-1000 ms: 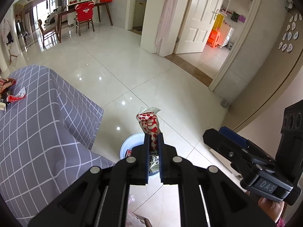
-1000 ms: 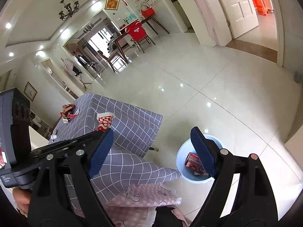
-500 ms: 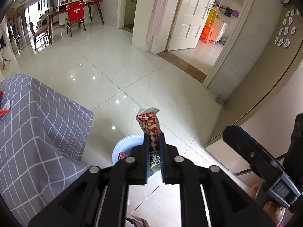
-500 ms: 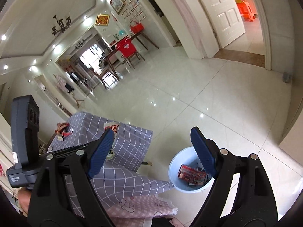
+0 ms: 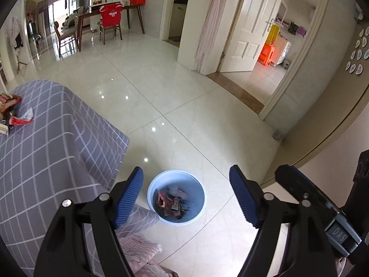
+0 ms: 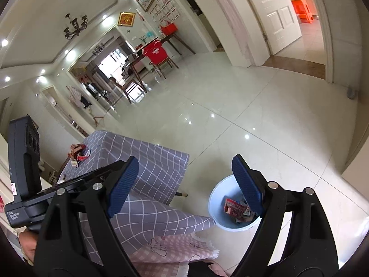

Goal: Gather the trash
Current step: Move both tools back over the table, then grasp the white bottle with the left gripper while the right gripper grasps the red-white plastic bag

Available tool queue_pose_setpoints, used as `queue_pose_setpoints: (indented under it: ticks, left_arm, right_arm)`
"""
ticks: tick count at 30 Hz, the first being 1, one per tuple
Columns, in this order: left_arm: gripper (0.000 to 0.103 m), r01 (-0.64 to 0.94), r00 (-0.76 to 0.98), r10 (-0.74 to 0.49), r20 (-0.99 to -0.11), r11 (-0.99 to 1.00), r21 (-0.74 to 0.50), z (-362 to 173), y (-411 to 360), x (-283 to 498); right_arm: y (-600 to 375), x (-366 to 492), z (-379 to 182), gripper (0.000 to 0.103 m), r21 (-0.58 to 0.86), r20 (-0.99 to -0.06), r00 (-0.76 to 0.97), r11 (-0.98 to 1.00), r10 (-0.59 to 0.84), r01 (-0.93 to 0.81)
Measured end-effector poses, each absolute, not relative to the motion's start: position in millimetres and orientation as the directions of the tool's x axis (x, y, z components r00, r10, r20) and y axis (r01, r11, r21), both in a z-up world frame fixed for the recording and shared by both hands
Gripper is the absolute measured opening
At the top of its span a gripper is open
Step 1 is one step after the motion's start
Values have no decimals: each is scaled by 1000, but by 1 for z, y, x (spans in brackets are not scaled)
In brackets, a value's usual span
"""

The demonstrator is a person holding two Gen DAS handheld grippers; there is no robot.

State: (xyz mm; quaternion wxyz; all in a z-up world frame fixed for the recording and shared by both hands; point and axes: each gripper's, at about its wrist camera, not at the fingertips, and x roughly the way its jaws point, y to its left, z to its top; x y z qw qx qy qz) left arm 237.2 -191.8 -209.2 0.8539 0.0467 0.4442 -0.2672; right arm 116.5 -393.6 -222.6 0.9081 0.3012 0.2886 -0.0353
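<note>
Lying flat in bin: red wrapper, long axis unclear.

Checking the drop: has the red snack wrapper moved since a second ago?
Yes. The left gripper jaws have just been opening, nothing between them; the wrapper went down from above the rim into the blue bin.

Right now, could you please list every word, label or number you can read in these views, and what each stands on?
"DAS": on a grey tag on the right gripper's body, seen from the left wrist view.
Small label on the left gripper's handle: too small to read.
Print on the wrappers in the bin: blurred.
White print on the red chair cover: unreadable.
</note>
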Motion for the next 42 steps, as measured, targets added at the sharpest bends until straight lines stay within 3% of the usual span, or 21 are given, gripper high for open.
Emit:
queue_pose_setpoints:
  ticks: [7, 15, 20, 30, 37, 39, 42]
  left_arm:
    - [75, 451, 529, -387, -755, 882, -137, -190, -148, 241]
    - [75, 302, 625, -306, -719, 943, -138, -169, -46, 261]
    - [78, 95, 672, -162, -722, 987, -133, -164, 39, 288]
    - [78, -253, 653, -30, -757, 933, -255, -181, 194, 336]
    - [78, -304, 628, -18, -778, 915, -267, -198, 232, 366]
    - [78, -309, 626, -18, -780, 912, -269, -203, 239, 375]
    - [78, -323, 617, -7, -787, 910, -261, -212, 242, 384]
  right_arm:
    - [-350, 138, -212, 82, 499, -546, 821, 852, 168, 158]
    - [-273, 181, -185, 82, 442, -532, 807, 897, 257, 7]
    - [-214, 220, -174, 82, 384, -540, 780, 917, 315, -104]
    - [-118, 300, -182, 81, 237, -624, 703, 940, 341, -245]
    - [-67, 360, -203, 63, 107, -707, 647, 947, 286, -301]
    - [-58, 372, -205, 62, 83, -715, 645, 948, 271, -307]
    - [-43, 388, -207, 51, 16, -730, 643, 947, 231, -322]
